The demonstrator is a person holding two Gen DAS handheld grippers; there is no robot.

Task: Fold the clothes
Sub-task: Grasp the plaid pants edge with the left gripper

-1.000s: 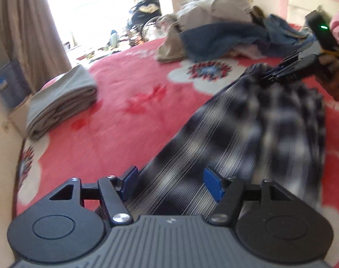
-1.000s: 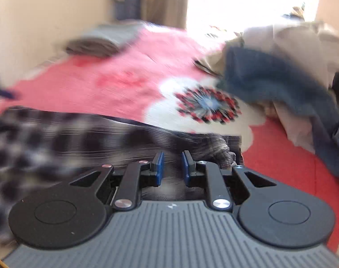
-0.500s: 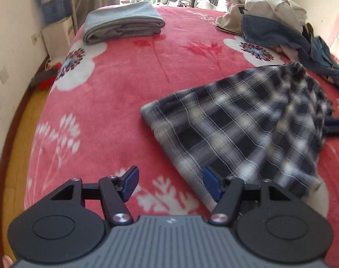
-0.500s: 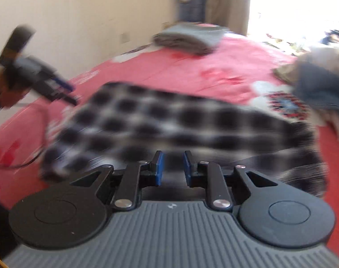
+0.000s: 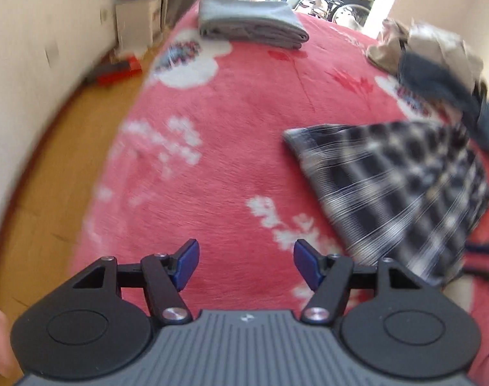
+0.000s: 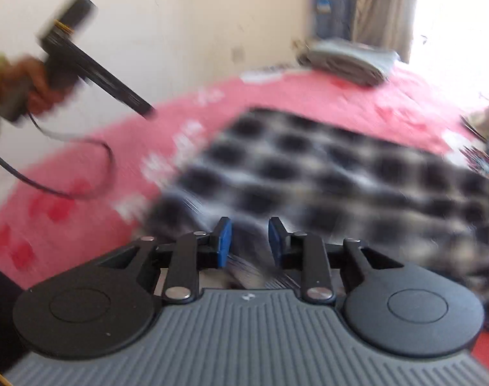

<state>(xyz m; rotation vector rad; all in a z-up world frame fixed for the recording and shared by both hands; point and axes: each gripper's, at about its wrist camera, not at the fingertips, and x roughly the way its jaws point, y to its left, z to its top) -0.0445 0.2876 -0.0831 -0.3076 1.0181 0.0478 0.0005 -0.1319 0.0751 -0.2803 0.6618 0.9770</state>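
Left tongs (image 5: 246, 265): blue pads wide apart, nothing between them, hovering over bare bed cover at 6 o'clock of their own view. Right tongs (image 6: 249, 244): pads a little apart, jaws just been opening; a blurred fold of cloth lies in the gap, and pad contact cannot be told for certain, though they look clear of it. Plaid garment (image 5: 402, 189): dark check, lying spread on the red floral bed (image 5: 238, 148), at 3 o'clock from the left tongs and running from 12 to 3 o'clock ahead of the right tongs. Folded grey garment (image 5: 252, 27): 1 finished item at 12 o'clock, far end of the bed, well apart from the plaid. Unsorted clothes pile (image 5: 437, 64): at 1 to 2 o'clock, beyond the plaid. Step in hand, as judged: laying the plaid flat and letting go. Next move calls for both tongs to take 1 edge each and carry it across for the first fold.
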